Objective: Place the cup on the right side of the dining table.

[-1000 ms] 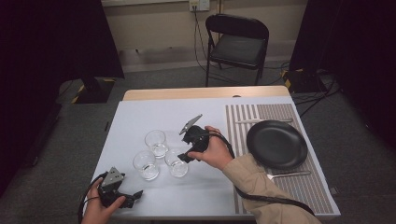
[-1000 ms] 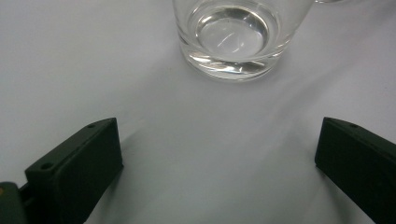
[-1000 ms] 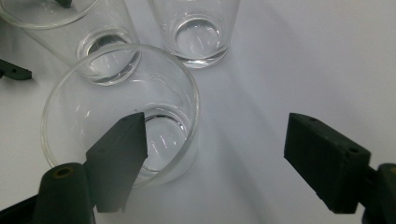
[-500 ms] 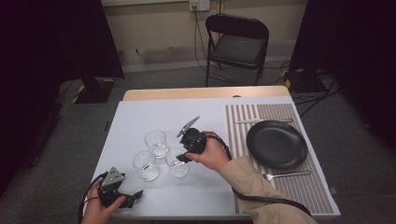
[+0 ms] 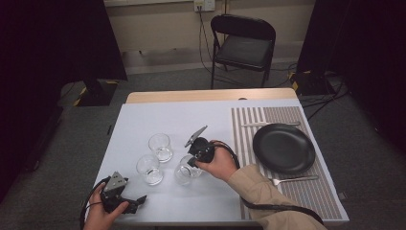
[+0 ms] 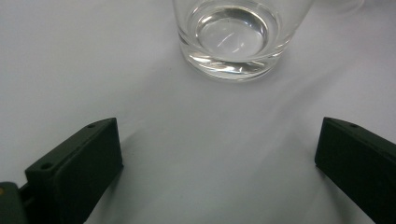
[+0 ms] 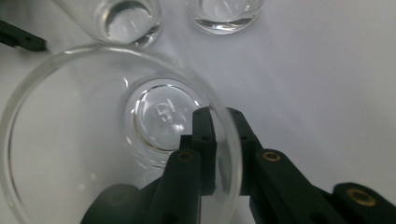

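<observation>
1. White cloth covers the tabletop [image 5: 143, 120], with a striped mat [image 5: 249, 143] and a black plate [image 5: 283, 147] off to the right side, and a folding chair [image 5: 243, 45] beyond the far edge.
2. Three empty glasses stand close together on the cloth. The nearest one to the right hand, the gripped glass [image 5: 186, 171], sits upright just in front of that hand.
3. The right hand-held gripper [image 7: 219, 140] comes at this glass from above and from the plate side. Its jaws have just been closing and now pinch the wall at the rim, one jaw inside and one outside.
4. The glass's long axis is upright, so a straight lift seems the natural next move. The two other glasses [image 5: 160, 146] stand near, on the far-left side.
5. The left hand-held gripper [image 6: 217, 158] rests low near the front edge with its jaws spread wide and nothing between them. The middle glass [image 6: 233, 37] lies just ahead of it.
</observation>
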